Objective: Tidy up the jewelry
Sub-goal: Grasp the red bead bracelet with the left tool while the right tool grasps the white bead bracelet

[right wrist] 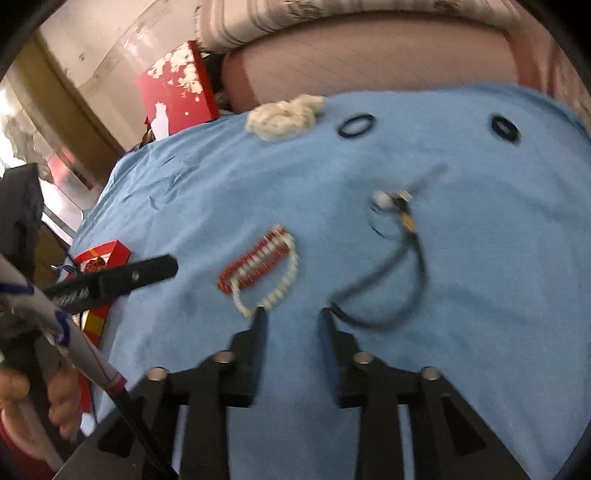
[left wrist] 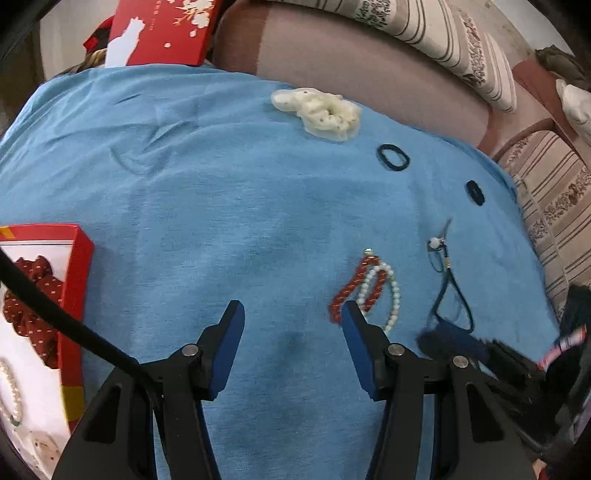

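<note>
On the blue cloth (left wrist: 221, 192) lie a red bead bracelet (left wrist: 369, 284) and a white pearl bracelet (left wrist: 393, 295), overlapping. They also show in the right wrist view, the red bracelet (right wrist: 255, 266) and the pearl bracelet (right wrist: 280, 288). A dark cord necklace with a white bead (left wrist: 448, 280) lies to their right and also shows in the right wrist view (right wrist: 402, 266). My left gripper (left wrist: 291, 314) is open and empty, its right finger just below the bracelets. My right gripper (right wrist: 291, 314) is open and empty, between the pearl bracelet and the cord. An open red box (left wrist: 74, 295) at left holds a red scrunchie (left wrist: 33, 291) and a pearl strand (left wrist: 11, 391).
A cream scrunchie (left wrist: 321, 109) and two black hair ties (left wrist: 393, 157) (left wrist: 474, 192) lie farther back on the cloth. A red box lid (left wrist: 162, 29) stands at the far edge. A striped sofa (left wrist: 546, 206) borders the right side. The left gripper (right wrist: 110, 280) shows in the right wrist view.
</note>
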The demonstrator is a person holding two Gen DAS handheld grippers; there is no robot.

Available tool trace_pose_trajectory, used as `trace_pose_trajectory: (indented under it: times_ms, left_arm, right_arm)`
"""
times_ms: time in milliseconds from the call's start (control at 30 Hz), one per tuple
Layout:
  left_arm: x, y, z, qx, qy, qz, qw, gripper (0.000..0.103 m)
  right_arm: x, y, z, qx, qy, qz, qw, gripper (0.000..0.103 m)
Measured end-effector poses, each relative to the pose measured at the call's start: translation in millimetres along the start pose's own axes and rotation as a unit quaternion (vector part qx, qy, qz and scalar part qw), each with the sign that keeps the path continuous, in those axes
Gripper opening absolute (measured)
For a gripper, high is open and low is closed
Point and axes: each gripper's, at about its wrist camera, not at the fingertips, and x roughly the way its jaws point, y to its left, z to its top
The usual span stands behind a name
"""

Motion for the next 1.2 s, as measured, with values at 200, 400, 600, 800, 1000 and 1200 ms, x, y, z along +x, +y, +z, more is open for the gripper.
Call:
trace_pose_trajectory:
  times_ms: [200, 400, 600, 800, 1000, 1200]
  left_arm:
    - [0, 11, 0, 0.005, 0.003, 0.017, 0.9998, 0.054]
    - [11, -5, -2, 0.033, 0.016, -0.006, 0.9993, 0.054]
    - [38, -44, -6, 0.091, 0.038, -0.017, 0.995, 0.048]
    - [59, -68, 7, 0.109, 0.041, -0.003, 0.9932, 0.02]
    - [53, -69, 3, 0.105, 0.036, -0.011, 0.9938, 0.007]
    - [-5, -46, -13, 0.08, 0.003, -0.031, 0.9963, 0.007]
  right_arm:
    - [39, 30, 2, -0.072, 0.041, -0.119, 0.989, 0.019]
    - [17, -2, -5, -0.052, 0.039, -0.206, 0.976, 0.003]
    - [-17, -43, -24, -0.013, 0.042, -0.192, 0.98, 0.004]
    - [-26, -59, -33, 0.024, 0.015, -0.114, 0.993, 0.01]
    - [-17, -62, -26, 0.034, 0.004, -0.063, 0.997, 0.029]
    - [-13, -45, -24, -0.019, 0.005, -0.075, 0.997, 0.007]
